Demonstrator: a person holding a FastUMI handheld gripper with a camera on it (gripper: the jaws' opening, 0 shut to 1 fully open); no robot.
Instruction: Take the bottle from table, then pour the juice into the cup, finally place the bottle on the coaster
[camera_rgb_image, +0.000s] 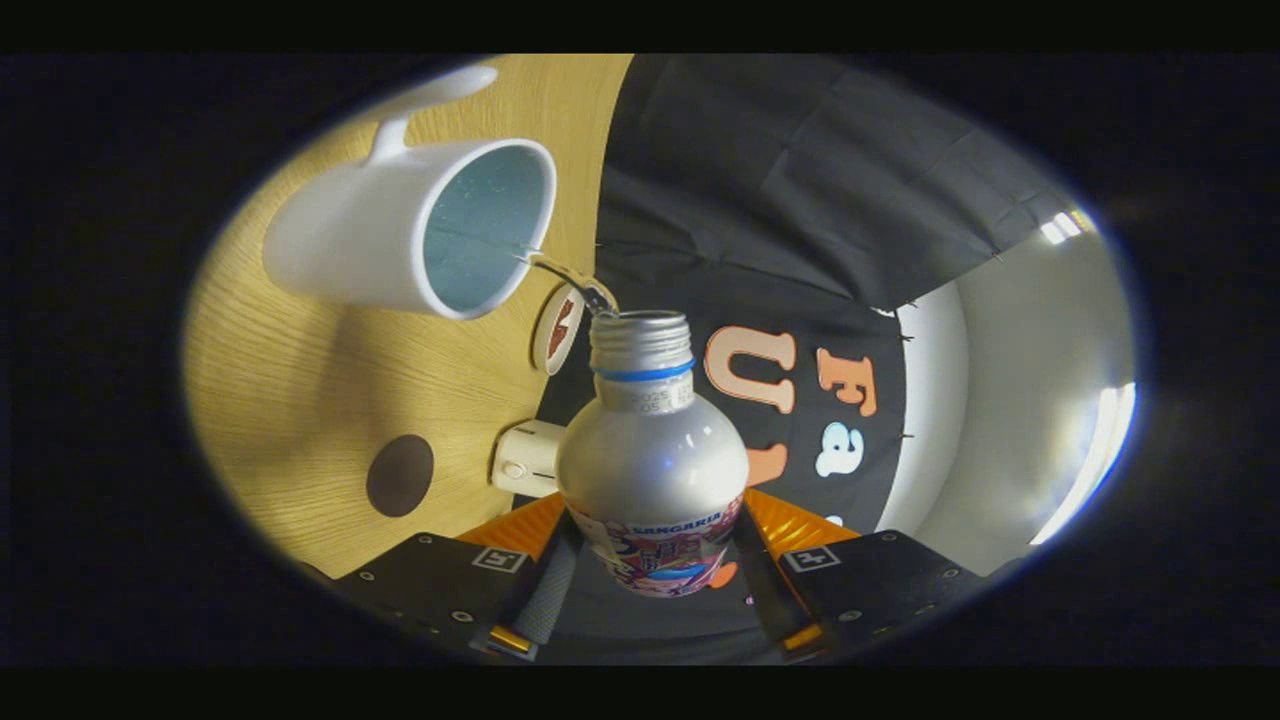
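The claw (655, 585) is grasping the bottle (652, 460), its two fingers pressing on opposite sides of the labelled lower body, so the bottle is sitting between them. The bottle's long axis is running forward along the fingers, base toward the claw and open, capless mouth pointing away, toward the cup (410, 228). The whole view is rolled, so the bench (300, 400) is appearing as a wall on one side; the bottle is therefore being held tipped over rather than upright. A thin stream of liquid (560, 272) is leaving the threaded neck and arcing across to the cup's rim, entering the opening. The cup is a white mug with a pale blue inside, standing on the wooden bench just beyond the bottle's mouth, its handle on the far side from the bottle. How much liquid is in it cannot be told. Near the bench edge, between the mouth and the cup, a small round white coaster (557, 328) with a red mark is lying. A dark round spot (400, 475) is showing on the bench nearer the fingers, and a small white box-shaped object (527, 458) is sitting at the bench edge just beside the bottle's shoulder.
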